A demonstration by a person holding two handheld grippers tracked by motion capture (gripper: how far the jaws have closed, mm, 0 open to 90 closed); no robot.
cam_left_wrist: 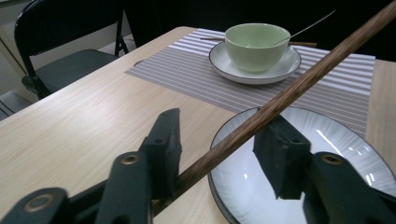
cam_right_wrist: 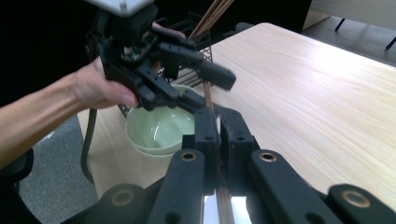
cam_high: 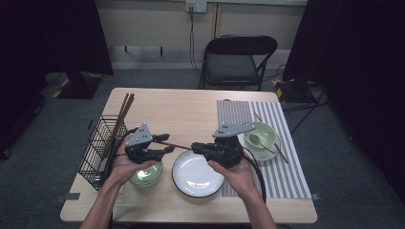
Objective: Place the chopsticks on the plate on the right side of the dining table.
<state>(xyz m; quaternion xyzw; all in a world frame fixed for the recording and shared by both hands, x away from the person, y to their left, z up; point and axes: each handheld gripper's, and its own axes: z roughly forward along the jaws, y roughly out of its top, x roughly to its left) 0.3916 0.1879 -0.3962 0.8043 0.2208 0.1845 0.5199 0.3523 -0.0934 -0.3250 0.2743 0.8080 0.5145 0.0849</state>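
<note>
Spanning the gap between two hand-held claws, a brown chopstick (cam_high: pixel 177 145) lies level above the white plate (cam_high: pixel 197 183) — right gripper (cam_high: pixel 197 148) clamped on one end, left gripper (cam_high: pixel 168 143) half-open, its jaws either side of the other end, not yet pinching.

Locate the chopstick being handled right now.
In the high view the chopstick spans the gap between the left gripper and the right gripper, just beyond the white plate. The right gripper clamps it; it passes between the left gripper's jaws.
</note>
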